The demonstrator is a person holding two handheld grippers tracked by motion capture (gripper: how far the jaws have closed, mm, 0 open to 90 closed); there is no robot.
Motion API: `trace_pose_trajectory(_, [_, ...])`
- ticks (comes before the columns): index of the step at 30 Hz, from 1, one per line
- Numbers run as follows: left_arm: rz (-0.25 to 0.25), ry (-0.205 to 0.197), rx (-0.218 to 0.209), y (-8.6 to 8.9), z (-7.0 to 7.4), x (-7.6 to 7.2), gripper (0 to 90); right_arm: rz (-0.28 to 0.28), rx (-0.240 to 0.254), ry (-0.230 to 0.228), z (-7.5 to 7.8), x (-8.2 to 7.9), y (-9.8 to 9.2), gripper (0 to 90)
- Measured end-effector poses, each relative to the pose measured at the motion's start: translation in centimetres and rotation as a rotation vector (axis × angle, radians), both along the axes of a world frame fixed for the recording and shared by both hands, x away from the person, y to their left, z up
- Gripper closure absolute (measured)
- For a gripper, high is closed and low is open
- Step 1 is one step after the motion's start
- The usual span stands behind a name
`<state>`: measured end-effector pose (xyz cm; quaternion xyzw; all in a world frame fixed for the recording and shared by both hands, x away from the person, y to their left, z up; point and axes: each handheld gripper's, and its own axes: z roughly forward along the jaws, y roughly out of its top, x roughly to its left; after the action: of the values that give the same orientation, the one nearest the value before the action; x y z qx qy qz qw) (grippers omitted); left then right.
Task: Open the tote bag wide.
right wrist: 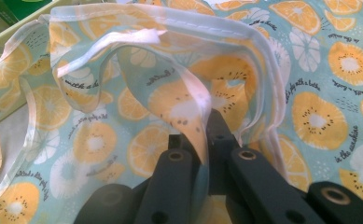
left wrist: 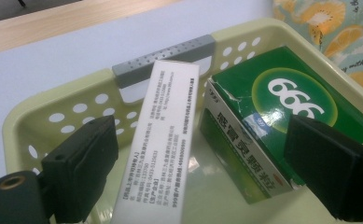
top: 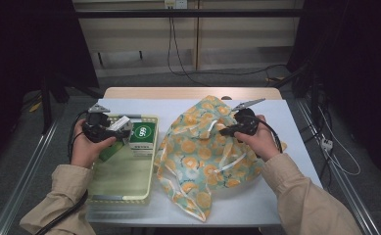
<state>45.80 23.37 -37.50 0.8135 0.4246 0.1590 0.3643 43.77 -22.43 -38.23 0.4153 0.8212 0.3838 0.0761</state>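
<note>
Pale green basket [top: 121,188] sits at table left, holding a green box [top: 143,137] by its far wall; left gripper [top: 120,128] hovers over it, jaws wide with a white box [left wrist: 163,140] standing between them, pad contact unclear. Fruit-print bag [top: 202,152] lies just right of the basket, right gripper [top: 226,128] clamped on a translucent fold of it; its inside is hidden; white table [top: 296,142], dark room behind, cables on the floor.

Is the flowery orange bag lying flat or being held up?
Held up: the right gripper pinches the bag by its edge, opening it.
</note>
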Motion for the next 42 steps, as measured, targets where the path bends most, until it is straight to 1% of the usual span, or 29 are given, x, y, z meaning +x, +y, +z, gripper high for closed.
trace_pose_trajectory(3, [-0.024,-0.02,0.009,-0.9,0.8,-0.4,10.1,0.0,0.002,-0.001,0.0,0.0,0.0,88.9])
trace_pose_trajectory(6, [-0.058,-0.032,0.003,-2.0,1.4,-0.7,9.9,0.0,0.002,-0.001,-0.2,0.1,0.0,88.9])
trace_pose_trajectory(7, [-0.065,-0.027,-0.001,-2.4,1.6,-0.8,10.1,0.001,0.002,-0.001,-0.2,0.1,0.1,88.9])
trace_pose_trajectory(8, [-0.079,-0.036,-0.005,-3.0,1.7,-1.0,10.0,0.002,0.002,-0.001,-0.2,0.1,0.1,88.9])
trace_pose_trajectory(9, [-0.1,-0.032,-0.011,-3.5,1.7,-1.1,10.1,0.003,0.002,-0.001,-0.2,0.1,0.1,88.9])
trace_pose_trajectory(10, [-0.11,-0.03,-0.005,-4.0,1.7,-1.2,10.2,0.003,0.002,-0.001,-0.2,0.0,0.1,89.0])
trace_pose_trajectory(11, [-0.113,-0.011,0.003,-4.5,1.5,-1.2,10.6,0.003,0.002,0.0,-0.2,0.0,0.1,89.0])
trace_pose_trajectory(12, [-0.113,-0.007,0.022,-4.9,1.3,-1.2,10.9,0.003,0.001,0.0,-0.2,0.1,0.1,89.0])
trace_pose_trajectory(13, [-0.112,0.0,0.031,-5.3,1.1,-1.1,10.3,0.001,0.002,0.001,-0.2,0.1,0.1,89.0])
trace_pose_trajectory(14, [-0.114,0.006,0.029,-5.6,0.8,-1.1,10.2,0.0,0.001,0.001,-0.2,0.0,0.1,89.0])
trace_pose_trajectory(15, [-0.109,0.015,0.041,-5.7,0.6,-1.0,10.1,0.0,-0.001,0.004,-0.2,0.0,0.1,88.9])
trace_pose_trajectory(16, [-0.093,0.027,0.052,-5.9,0.4,-0.9,10.3,0.001,0.001,0.002,-0.2,0.0,0.1,89.0])
trace_pose_trajectory(17, [-0.088,0.03,0.067,-6.0,0.2,-0.8,9.6,0.003,0.0,0.0,-0.2,-0.1,0.1,89.0])
trace_pose_trajectory(19, [-0.087,0.042,0.039,-6.2,-0.2,-0.7,8.4,0.002,0.002,-0.003,-0.1,-0.1,0.1,89.0])
trace_pose_trajectory(20, [-0.077,0.042,0.04,-6.3,-0.3,-0.7,8.5,0.002,0.004,-0.003,-0.1,-0.1,0.1,88.9])
trace_pose_trajectory(21, [-0.081,0.044,0.064,-6.4,-0.4,-0.7,8.6,0.003,0.003,-0.003,-0.1,-0.1,0.1,89.0])
trace_pose_trajectory(25, [-0.064,0.044,0.05,-6.6,-0.7,-0.7,7.4,0.001,0.004,-0.002,-0.2,-0.1,0.0,88.9])
trace_pose_trajectory(26, [-0.071,0.045,0.059,-6.6,-0.7,-0.7,7.0,0.003,0.004,-0.003,-0.2,-0.1,0.0,89.0])
trace_pose_trajectory(27, [-0.067,0.045,0.055,-6.8,-0.8,-0.7,6.7,0.003,0.005,-0.004,-0.2,-0.1,0.0,89.0])
trace_pose_trajectory(29, [-0.058,0.054,0.048,-7.1,-0.9,-0.7,6.4,0.005,0.004,-0.002,-0.3,-0.1,0.1,88.9])
trace_pose_trajectory(30, [-0.064,0.051,0.061,-7.2,-1.0,-0.7,6.2,0.005,0.005,-0.001,-0.3,-0.1,0.1,88.9])
trace_pose_trajectory(31, [-0.052,0.053,0.056,-7.4,-1.0,-0.7,4.9,0.005,0.004,-0.001,-0.3,-0.1,0.1,88.9])
trace_pose_trajectory(32, [-0.048,0.049,0.061,-7.4,-1.0,-0.7,4.3,0.005,0.005,-0.002,-0.3,-0.1,0.1,88.9])
trace_pose_trajectory(34, [-0.044,0.056,0.07,-7.6,-1.1,-0.6,3.9,0.004,0.004,-0.001,-0.4,-0.2,0.1,88.9])
trace_pose_trajectory(36, [-0.037,0.049,0.082,-7.8,-1.2,-0.5,3.1,0.005,0.005,0.0,-0.4,-0.2,0.1,89.0])
trace_pose_trajectory(37, [-0.028,0.047,0.077,-7.9,-1.2,-0.5,2.8,0.004,0.007,-0.001,-0.4,-0.2,0.1,88.9])
trace_pose_trajectory(40, [-0.027,0.05,0.078,-7.8,-1.2,-0.5,2.9,0.005,0.006,-0.001,-0.5,-0.2,0.1,88.9])
trace_pose_trajectory(41, [-0.033,0.051,0.09,-7.7,-1.2,-0.5,3.1,0.005,0.006,-0.001,-0.5,-0.2,0.1,88.9])
trace_pose_trajectory(42, [-0.029,0.052,0.083,-7.7,-1.2,-0.5,3.2,0.005,0.007,-0.001,-0.5,-0.2,0.1,88.9])
